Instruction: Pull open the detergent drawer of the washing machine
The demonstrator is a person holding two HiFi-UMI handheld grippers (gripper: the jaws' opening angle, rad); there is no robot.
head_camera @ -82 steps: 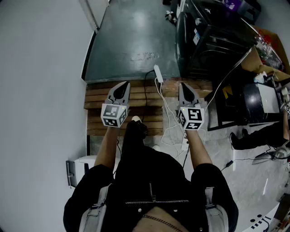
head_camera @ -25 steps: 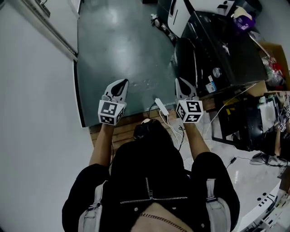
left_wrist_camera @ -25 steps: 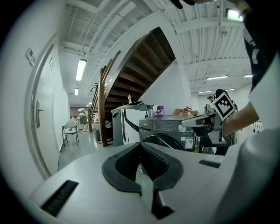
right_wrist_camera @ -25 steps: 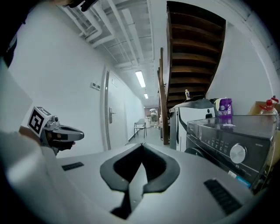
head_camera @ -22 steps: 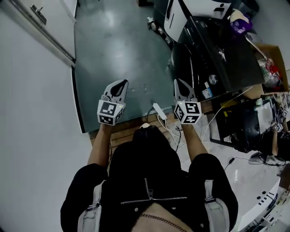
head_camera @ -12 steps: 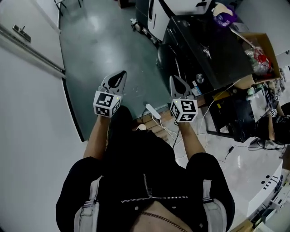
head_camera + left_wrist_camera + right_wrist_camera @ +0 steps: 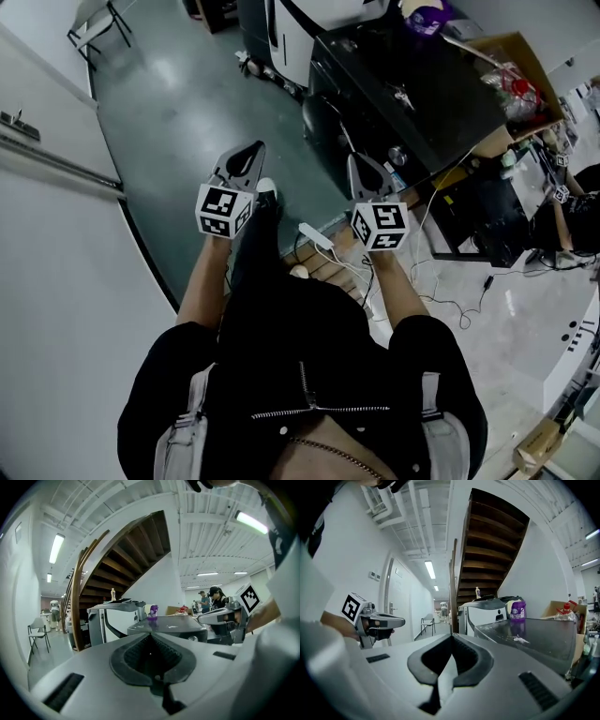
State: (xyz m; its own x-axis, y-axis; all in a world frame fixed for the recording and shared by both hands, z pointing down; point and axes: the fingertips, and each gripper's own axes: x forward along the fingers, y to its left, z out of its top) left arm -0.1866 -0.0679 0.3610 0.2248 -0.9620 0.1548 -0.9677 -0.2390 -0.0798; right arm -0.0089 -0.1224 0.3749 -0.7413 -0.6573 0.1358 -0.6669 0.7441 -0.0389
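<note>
both arms stretch forward; left hand-held gripper (image 7: pixel 247 153) and right hand-held gripper (image 7: pixel 360 165) side by side, jaws closed.

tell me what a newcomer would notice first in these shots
Two marker-cubed tools are held out in front of the person: the left hand-held gripper and the right hand-held gripper, both with jaws together and empty, above a green floor. Just right of them stands a dark appliance with a purple bottle on top. In the right gripper view a wooden staircase climbs overhead.
</note>
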